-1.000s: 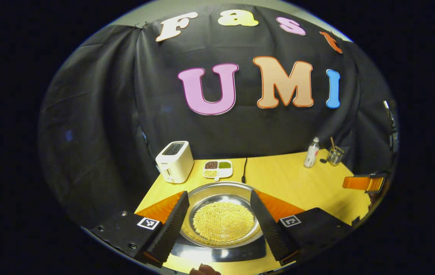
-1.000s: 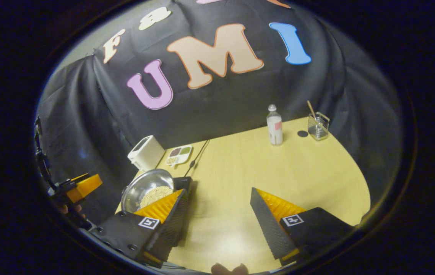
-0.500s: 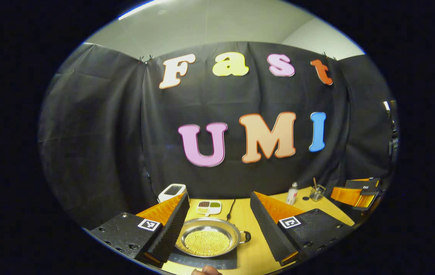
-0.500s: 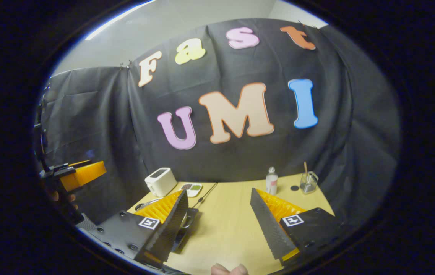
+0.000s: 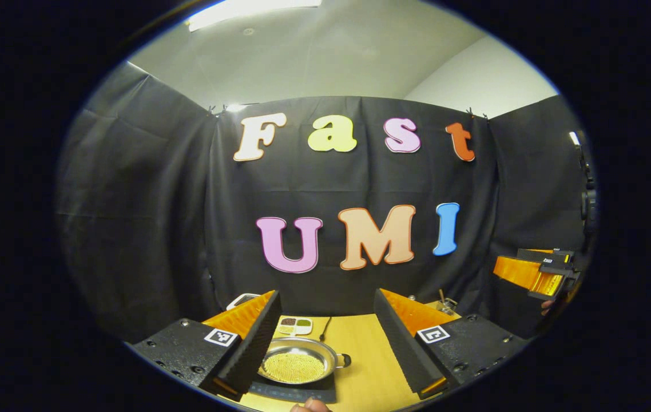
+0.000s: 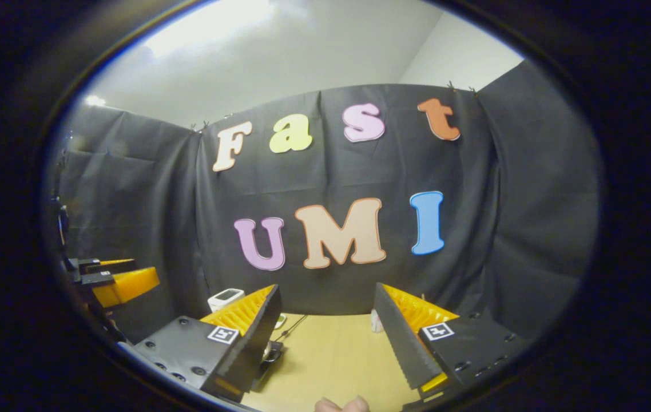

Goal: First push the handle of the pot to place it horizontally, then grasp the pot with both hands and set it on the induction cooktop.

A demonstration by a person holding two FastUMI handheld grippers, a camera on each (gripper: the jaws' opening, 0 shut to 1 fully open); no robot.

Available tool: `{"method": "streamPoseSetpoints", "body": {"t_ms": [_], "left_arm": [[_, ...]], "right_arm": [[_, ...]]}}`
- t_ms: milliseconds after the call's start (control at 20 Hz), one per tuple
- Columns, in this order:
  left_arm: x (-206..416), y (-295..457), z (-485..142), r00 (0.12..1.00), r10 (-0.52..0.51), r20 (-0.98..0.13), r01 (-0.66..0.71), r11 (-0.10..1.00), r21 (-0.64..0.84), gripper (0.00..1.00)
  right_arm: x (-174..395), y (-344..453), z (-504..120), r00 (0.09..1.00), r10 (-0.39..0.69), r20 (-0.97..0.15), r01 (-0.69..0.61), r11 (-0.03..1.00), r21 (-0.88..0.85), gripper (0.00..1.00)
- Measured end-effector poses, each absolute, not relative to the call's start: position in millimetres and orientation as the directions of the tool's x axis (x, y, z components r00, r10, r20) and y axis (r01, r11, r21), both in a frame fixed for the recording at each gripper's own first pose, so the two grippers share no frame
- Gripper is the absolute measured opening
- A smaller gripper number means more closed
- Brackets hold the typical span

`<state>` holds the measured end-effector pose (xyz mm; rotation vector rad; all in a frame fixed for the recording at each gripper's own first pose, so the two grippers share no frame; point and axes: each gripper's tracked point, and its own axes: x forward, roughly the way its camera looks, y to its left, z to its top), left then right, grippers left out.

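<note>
A steel pot (image 5: pixel 294 366) full of yellow beans sits on the black induction cooktop (image 5: pixel 297 393) on the wooden table, its small handle (image 5: pixel 344 360) pointing right. My left gripper (image 5: pixel 326 294) is raised well above and behind it, open, with nothing between its fingers. The right gripper (image 5: pixel 537 273) hangs in the air at the far right. In the right gripper view my right gripper (image 6: pixel 327 289) is open and empty over the table. Its left finger hides most of the pot and cooktop (image 6: pixel 273 353). The left gripper (image 6: pixel 122 283) floats at the left.
A white toaster (image 5: pixel 243 298), a divided dish of beans (image 5: pixel 296 326) and a black cable (image 5: pixel 324 328) lie behind the pot. A glass with a stick (image 5: pixel 445 303) stands at the back right. Bare wood (image 6: pixel 331 360) spreads right of the cooktop.
Both grippers have lifted up and away from the table and tilted level, so the pot looks smaller and lower. Both stay open. The pot has not moved.
</note>
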<state>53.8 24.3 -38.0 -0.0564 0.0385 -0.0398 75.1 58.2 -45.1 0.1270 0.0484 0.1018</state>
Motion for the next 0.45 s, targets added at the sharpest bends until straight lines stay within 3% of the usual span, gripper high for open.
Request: {"method": "streamPoseSetpoints", "body": {"t_ms": [250,300,350,450], "left_arm": [[29.7,20.6,-15.0,0.999,-0.043,0.024,0.044,0.999,-0.031,0.99],[26.6,22.6,-13.3,0.999,-0.029,0.022,0.029,0.999,-0.021,0.99],[24.3,23.4,-12.5,1.0,-0.014,0.019,0.014,1.0,-0.018,0.99],[19.6,13.1,-6.2,1.0,-0.005,0.019,0.005,0.999,-0.033,0.96]], "right_arm": [[40.9,52.5,-25.2,0.996,0.094,-0.007,-0.094,0.994,0.058,0.94],[38.0,54.3,-23.1,0.995,0.104,0.001,-0.104,0.993,0.054,0.99],[36.3,53.9,-21.5,0.993,0.114,0.0,-0.114,0.992,0.051,0.94],[30.4,43.3,-17.5,0.992,0.126,-0.007,-0.126,0.991,0.055,0.94]]}}
